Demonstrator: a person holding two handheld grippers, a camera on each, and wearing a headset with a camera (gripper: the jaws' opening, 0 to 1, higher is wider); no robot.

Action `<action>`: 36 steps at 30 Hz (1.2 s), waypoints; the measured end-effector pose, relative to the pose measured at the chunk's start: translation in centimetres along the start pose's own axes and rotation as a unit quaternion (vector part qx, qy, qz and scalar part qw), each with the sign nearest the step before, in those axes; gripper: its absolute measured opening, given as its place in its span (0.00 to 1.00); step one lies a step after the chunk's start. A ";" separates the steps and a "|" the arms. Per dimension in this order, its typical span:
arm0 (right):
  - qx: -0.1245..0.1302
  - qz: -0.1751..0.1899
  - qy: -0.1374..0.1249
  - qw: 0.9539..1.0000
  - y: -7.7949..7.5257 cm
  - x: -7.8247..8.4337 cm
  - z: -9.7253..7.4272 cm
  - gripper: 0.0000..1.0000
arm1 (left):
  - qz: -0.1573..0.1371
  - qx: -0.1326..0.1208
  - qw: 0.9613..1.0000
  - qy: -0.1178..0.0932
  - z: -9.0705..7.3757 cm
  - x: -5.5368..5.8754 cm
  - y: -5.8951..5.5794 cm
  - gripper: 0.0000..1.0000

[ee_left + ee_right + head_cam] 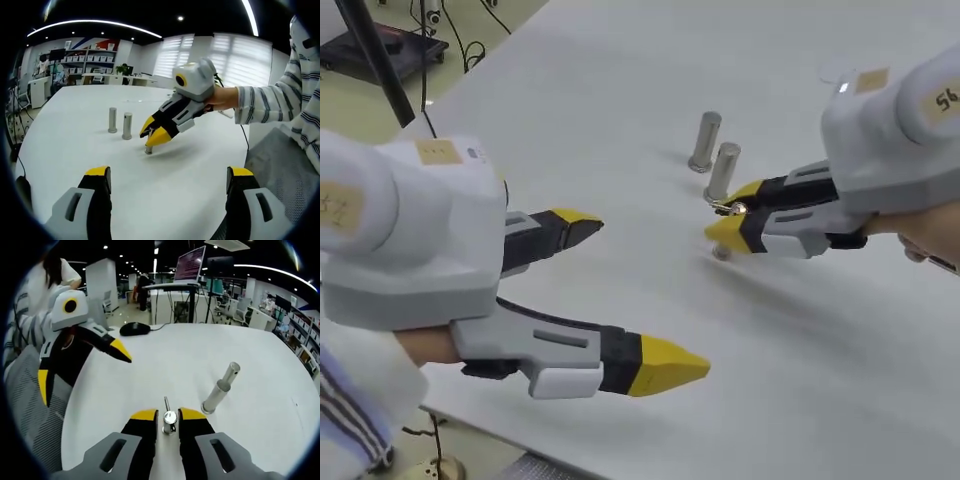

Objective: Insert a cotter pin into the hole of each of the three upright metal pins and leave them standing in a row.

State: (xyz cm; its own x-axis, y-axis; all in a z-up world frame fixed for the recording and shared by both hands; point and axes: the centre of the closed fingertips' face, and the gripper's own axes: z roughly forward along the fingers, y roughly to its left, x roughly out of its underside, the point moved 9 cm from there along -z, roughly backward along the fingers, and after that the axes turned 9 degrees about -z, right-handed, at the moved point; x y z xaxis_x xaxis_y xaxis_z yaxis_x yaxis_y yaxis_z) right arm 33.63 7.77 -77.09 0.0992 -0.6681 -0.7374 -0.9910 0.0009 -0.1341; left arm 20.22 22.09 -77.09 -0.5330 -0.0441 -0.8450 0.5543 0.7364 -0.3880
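Head view: your right gripper (723, 212) is pinched shut on a tiny cotter pin (730, 208). It hangs just over the near metal pin (720, 252), and most of that pin is hidden under the jaws. The middle metal pin (724, 170) stands just beside your jaws. The far metal pin (706, 140) is a little behind that one. Your left gripper (640, 295) has its jaws wide apart, holds nothing, and is well away from the pins. So nothing holds the near metal pin steady. If you push down or sideways, I think it could tip over.

Left gripper view: the three pins stand in a row on the white table (75, 165). The right gripper's yellow tips are right over the near metal pin; I cannot tell if they touch it. I cannot see its hole from here. If the cotter pin misses the hole, it may slide off and shove the pin.

Right gripper view: the cotter pin is a small shiny bit between your two jaws. It is thin, so it might twist or slip out. The middle metal pin is close on the right. A swing that way could knock it down and spoil the row.
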 end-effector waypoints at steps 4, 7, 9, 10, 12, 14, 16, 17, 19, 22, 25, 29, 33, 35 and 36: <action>0.004 -0.002 0.000 1.000 0.2 -0.2 -0.5 0.21 | 0.002 0.001 1.000 0.000 0.0 -0.2 -0.1 0.96; 0.012 0.001 -0.002 1.000 0.2 -0.3 -1.2 0.24 | 0.004 0.001 1.000 -0.002 -0.1 -0.4 -0.2 0.96; 0.015 0.007 -0.006 1.000 0.3 -0.3 -1.7 0.25 | 0.005 0.002 1.000 -0.003 -0.1 -0.5 -0.3 0.96; 0.018 0.009 -0.008 1.000 0.3 -0.3 -2.0 0.26 | 0.005 0.002 1.000 -0.003 -0.1 -0.6 -0.3 0.96; 0.025 0.018 -0.015 0.999 0.5 -0.2 -2.7 0.29 | 0.006 0.003 1.000 -0.004 -0.1 -0.8 -0.4 0.96; 0.030 0.029 -0.019 0.999 0.7 0.0 -3.6 0.33 | 0.005 0.004 1.000 -0.004 -0.1 -0.9 -0.4 0.96; 0.039 0.041 -0.022 0.998 0.9 0.3 -4.3 0.39 | 0.006 0.006 1.000 -0.006 -0.1 -1.0 -0.5 0.96; 0.045 0.046 -0.025 0.998 1.0 0.6 -5.0 0.42 | 0.005 0.007 1.000 -0.006 -0.1 -1.1 -0.6 0.96; 0.054 0.067 -0.031 0.996 1.4 1.0 -6.1 0.44 | 0.006 0.008 1.000 -0.007 0.0 -1.2 -0.7 0.96; 0.068 0.095 -0.046 0.992 1.8 1.7 -7.7 0.48 | 0.007 0.010 1.000 -0.007 0.0 -1.4 -0.8 0.96; 0.086 0.111 -0.054 0.989 2.2 2.4 -9.5 0.53 | 0.008 0.012 1.000 -0.006 -0.1 -1.5 -1.0 0.96; 0.108 0.142 -0.058 0.982 2.9 3.7 -11.5 0.58 | 0.010 0.013 1.000 -0.007 -0.2 -1.7 -1.1 0.96; 0.119 0.159 -0.059 0.978 3.7 4.7 -12.7 0.64 | 0.007 0.013 1.000 -0.007 -0.2 -1.8 -1.1 0.97; 0.123 0.169 -0.061 0.976 4.1 5.1 -13.2 0.67 | 0.008 0.012 1.000 -0.005 -0.3 -1.8 -1.1 0.97; 0.123 0.171 -0.062 0.976 4.3 5.4 -13.3 0.69 | 0.008 0.012 1.000 -0.003 -0.3 -1.8 -1.1 0.97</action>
State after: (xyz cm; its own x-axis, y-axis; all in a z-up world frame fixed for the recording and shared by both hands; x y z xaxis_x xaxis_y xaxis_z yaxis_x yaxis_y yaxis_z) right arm 28.75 -5.72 -72.83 -0.2088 -0.5021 -0.8392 -0.9178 0.3969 -0.0092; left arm 20.37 21.58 -75.08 -0.5202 -0.0370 -0.8532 0.5775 0.7208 -0.3833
